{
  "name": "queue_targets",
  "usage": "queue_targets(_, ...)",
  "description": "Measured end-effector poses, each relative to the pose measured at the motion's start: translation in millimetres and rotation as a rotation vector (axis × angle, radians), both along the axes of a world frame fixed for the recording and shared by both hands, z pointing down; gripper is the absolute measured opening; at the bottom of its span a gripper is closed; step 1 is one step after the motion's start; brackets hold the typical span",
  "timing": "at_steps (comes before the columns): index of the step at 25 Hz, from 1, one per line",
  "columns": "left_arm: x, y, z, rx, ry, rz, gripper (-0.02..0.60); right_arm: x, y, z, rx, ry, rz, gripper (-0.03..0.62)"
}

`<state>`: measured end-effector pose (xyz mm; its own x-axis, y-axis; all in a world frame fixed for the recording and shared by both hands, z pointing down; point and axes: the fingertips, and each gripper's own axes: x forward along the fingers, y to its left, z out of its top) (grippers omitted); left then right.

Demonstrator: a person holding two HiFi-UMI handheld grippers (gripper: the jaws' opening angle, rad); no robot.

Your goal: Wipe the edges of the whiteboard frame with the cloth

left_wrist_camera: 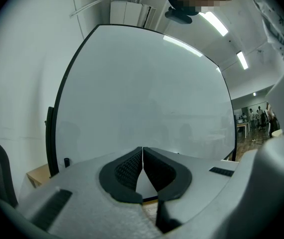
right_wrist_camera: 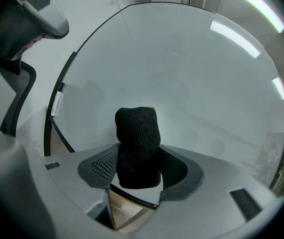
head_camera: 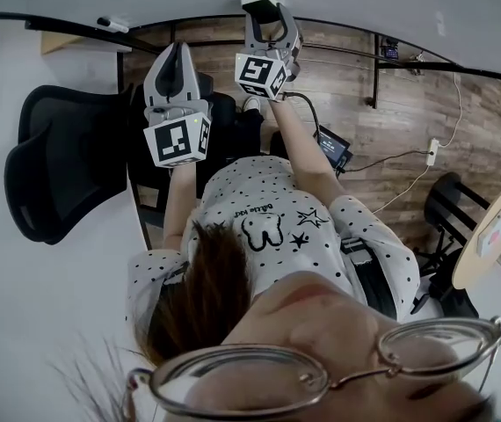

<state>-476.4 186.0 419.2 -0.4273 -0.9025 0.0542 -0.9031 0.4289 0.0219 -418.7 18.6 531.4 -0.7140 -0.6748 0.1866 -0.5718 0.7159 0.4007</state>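
Observation:
The whiteboard point(left_wrist_camera: 147, 88) fills both gripper views, a white surface inside a thin black frame point(left_wrist_camera: 57, 103). My right gripper point(right_wrist_camera: 138, 156) is shut on a black knitted cloth point(right_wrist_camera: 137, 138) that sticks up past the jaws, close to the board's lower frame point(right_wrist_camera: 55, 128). In the head view the right gripper point(head_camera: 265, 7) reaches the frame point(head_camera: 338, 26) at the top. Lower and to its left, the left gripper point(head_camera: 177, 53) stays short of the board. The left gripper point(left_wrist_camera: 142, 153) is shut, pads touching, with nothing between them.
A black office chair point(head_camera: 57, 161) stands at my left, close to the left arm. A marker point(head_camera: 114, 25) lies by the frame. On the wooden floor point(head_camera: 391, 139) are a small device point(head_camera: 334, 148) and cables. A round wooden table point(head_camera: 488, 236) is at the right.

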Motion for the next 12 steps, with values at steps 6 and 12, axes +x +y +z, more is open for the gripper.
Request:
queue_targets(6,4.2,-4.8,-4.1,0.005,-0.005,0.023,0.020,11.0,-9.8,0.6,-0.012,-0.010,0.040,0.235)
queue_targets(12,9.5,-14.4,-3.9,0.008,-0.001,0.052,0.020,21.1,-18.8,-0.9,-0.020,-0.026,0.069,0.235)
